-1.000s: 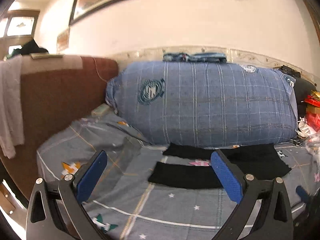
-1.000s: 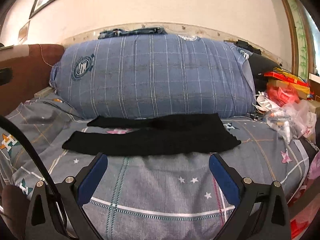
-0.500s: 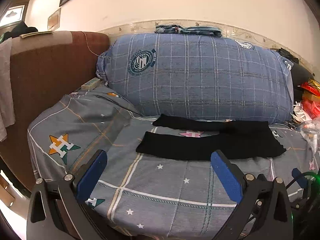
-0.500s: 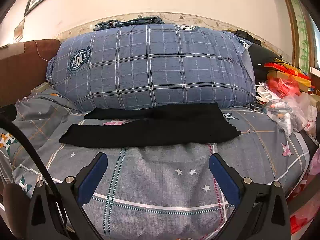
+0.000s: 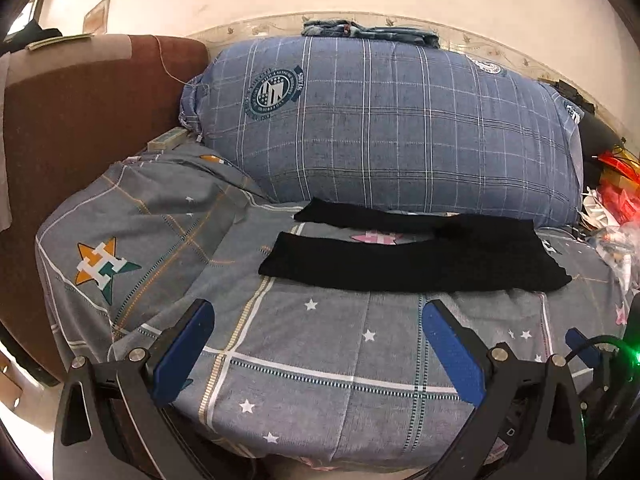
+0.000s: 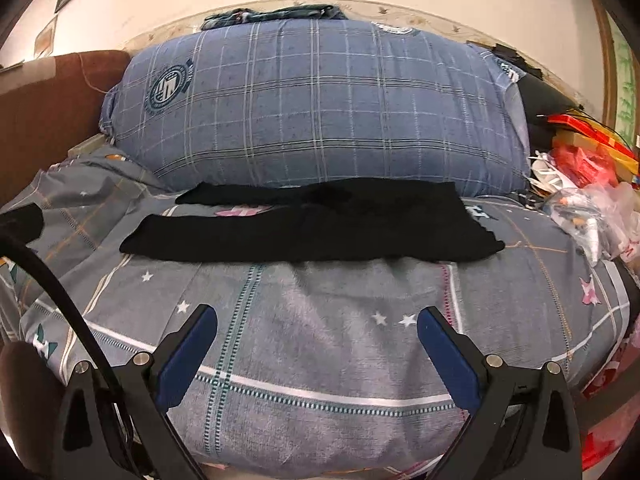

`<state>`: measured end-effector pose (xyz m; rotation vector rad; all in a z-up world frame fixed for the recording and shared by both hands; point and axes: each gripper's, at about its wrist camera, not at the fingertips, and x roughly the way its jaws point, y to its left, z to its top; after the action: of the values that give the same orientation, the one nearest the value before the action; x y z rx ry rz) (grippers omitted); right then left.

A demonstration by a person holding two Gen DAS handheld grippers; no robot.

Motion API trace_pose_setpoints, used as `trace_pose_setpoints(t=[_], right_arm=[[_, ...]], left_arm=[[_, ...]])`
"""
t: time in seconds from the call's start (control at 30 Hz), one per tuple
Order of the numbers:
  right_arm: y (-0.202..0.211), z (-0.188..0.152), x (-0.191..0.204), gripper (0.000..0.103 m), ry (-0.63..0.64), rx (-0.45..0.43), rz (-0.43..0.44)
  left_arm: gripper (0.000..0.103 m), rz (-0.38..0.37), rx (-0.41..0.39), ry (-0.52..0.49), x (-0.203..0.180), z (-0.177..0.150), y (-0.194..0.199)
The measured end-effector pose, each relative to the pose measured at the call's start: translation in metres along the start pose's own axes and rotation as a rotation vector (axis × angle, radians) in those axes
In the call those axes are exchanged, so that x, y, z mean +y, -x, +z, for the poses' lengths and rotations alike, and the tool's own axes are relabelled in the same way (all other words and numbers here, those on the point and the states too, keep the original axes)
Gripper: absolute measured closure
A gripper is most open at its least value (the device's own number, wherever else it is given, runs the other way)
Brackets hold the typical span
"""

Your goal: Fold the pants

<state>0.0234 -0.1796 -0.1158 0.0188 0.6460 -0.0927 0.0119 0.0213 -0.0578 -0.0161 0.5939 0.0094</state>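
- Blue-padded fingers [image 5: 188, 344] of left gripper [image 5: 318, 322] spread wide, empty, hovering over near edge of bed [image 5: 304, 364].
- Fingers [image 6: 444, 354] of right gripper [image 6: 317, 322] likewise spread wide, holding nothing, above the same grey star-print sheet [image 6: 320, 320].
- Well beyond both pairs of fingers: black pants [image 5: 416, 256] laid flat across the bed, legs pointing left and slightly parted, waist end to the right; seen in right wrist view too [image 6: 320, 228].
- Far leg touching base of big blue plaid pillow [image 5: 384, 128].
- Folded denim [image 5: 368, 32] on top of pillow.
- Brown headboard [image 5: 80, 120] at left.
- Heap of plastic bags and red packets [image 6: 592, 184] at right of bed.
- Black cable [image 6: 52, 284] crossing left side of right wrist view.
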Motion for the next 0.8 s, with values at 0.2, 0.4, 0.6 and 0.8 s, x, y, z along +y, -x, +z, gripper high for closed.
trace_pose_setpoints(t=[0.2,0.4,0.6,0.8], right_arm=[[0.005,0.001,0.001,0.000,0.001,-0.012,-0.002],[0.002,0.001,0.002,0.000,-0.002,0.004,0.007],[0.000,0.000,0.003,0.000,0.003,0.012,0.015],[0.000,0.000,0.001,0.000,-0.006,0.017,0.016]], left_arm=[[0.000,0.014,-0.034,-0.015,-0.002,0.002,0.010],[0.000,0.020,-0.033,-0.031,-0.005,0.003,0.010],[0.000,0.006,-0.007,-0.017,-0.003,0.002,0.004],[0.000,0.003,-0.006,-0.015,-0.004,0.001,0.004]])
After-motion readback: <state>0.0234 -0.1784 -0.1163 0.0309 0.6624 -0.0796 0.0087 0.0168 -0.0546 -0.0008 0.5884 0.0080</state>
